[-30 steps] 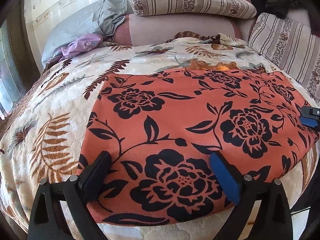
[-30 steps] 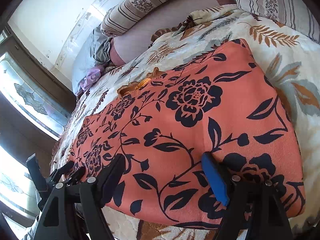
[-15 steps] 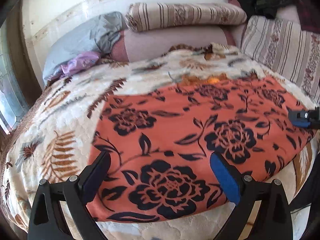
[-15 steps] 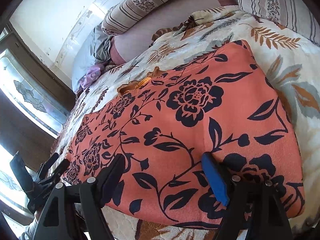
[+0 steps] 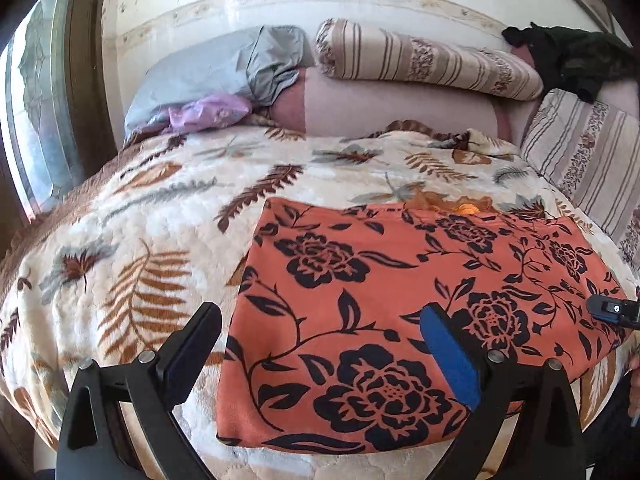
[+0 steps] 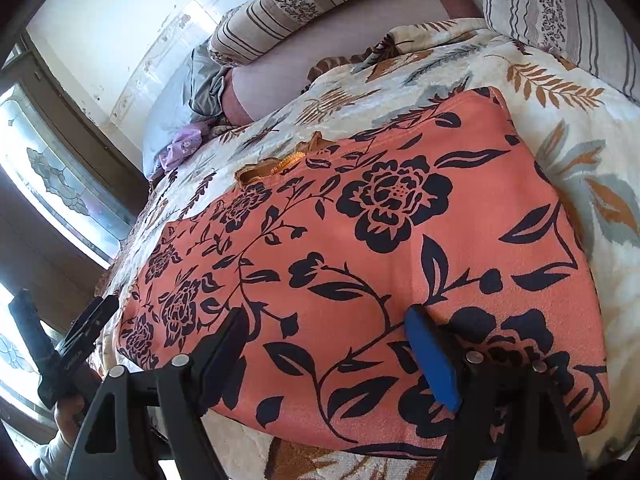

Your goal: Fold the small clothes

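An orange garment with black flowers [image 5: 400, 300] lies folded flat on the bed, filling the middle of the right wrist view [image 6: 380, 240]. An orange trim [image 5: 466, 207] peeks out at its far edge. My left gripper [image 5: 320, 320] hangs open above the garment's near left corner, its black finger over the blanket and its blue pad over the cloth. My right gripper [image 6: 326, 320] is open wide over the near edge, nothing pinched between its pads. One blue-tipped finger of the right gripper [image 5: 608, 309] shows at the garment's right side. A finger of the left gripper [image 6: 90, 322] shows at far left.
A cream blanket with a leaf print [image 5: 140, 240] covers the bed. At the head lie a striped bolster [image 5: 420, 60], a grey pillow [image 5: 200, 76], a purple cloth [image 5: 208, 108] and dark clothing [image 5: 572, 60]. A striped cushion [image 5: 580, 160] stands right, a window [image 5: 36, 120] left.
My left gripper has risen and drawn back to the left; its black finger, over the garment before, now hangs over the blanket. The right gripper and the garment have stayed put.
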A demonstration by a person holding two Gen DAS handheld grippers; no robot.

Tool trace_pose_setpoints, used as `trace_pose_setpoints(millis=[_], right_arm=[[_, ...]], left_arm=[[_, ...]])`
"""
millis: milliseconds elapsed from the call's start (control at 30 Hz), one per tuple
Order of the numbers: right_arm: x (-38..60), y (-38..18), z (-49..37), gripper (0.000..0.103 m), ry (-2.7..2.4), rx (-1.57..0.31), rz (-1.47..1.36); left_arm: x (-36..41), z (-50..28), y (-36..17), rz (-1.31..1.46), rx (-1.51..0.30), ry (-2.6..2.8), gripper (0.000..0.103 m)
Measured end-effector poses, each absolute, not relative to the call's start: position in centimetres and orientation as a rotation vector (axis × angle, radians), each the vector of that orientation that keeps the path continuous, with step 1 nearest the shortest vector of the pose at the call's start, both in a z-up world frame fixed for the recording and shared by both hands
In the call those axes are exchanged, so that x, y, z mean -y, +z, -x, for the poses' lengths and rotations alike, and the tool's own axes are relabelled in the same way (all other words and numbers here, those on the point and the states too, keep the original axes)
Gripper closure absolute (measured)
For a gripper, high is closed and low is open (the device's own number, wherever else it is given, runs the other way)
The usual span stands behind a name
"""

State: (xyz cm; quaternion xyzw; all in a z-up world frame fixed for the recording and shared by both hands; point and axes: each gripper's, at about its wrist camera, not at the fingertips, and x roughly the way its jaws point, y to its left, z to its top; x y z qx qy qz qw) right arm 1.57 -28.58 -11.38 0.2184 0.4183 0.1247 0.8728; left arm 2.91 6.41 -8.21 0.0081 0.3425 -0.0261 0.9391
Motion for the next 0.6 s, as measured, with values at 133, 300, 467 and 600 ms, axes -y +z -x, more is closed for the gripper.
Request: trace_pose_setpoints(millis=[133, 300, 467, 600], right_arm=[[28.9, -8.8, -0.4, 0.022, 0.173, -0.838, -0.439], [29.9, -4.3, 4.8, 0.017, 0.0, -0.631, -0.441], [29.8, -4.2, 8.1, 0.017, -0.166, -0.581, -0.354], [30.4, -2.8, 9.5, 0.017, -0.302, -0.483, -0.278]], left_arm=[[-7.0, -2.4, -7.9, 0.015, -0.68, -0.048, 0.004], [-6.5, -2.4, -7.5, 0.022, -0.674, -0.082, 0.004], [-6.3, -2.5, -6.9, 0.047, -0.657, -0.09, 0.004], [-6.6, -2.6, -6.9, 0.055, -0.659, -0.079, 0.004]])
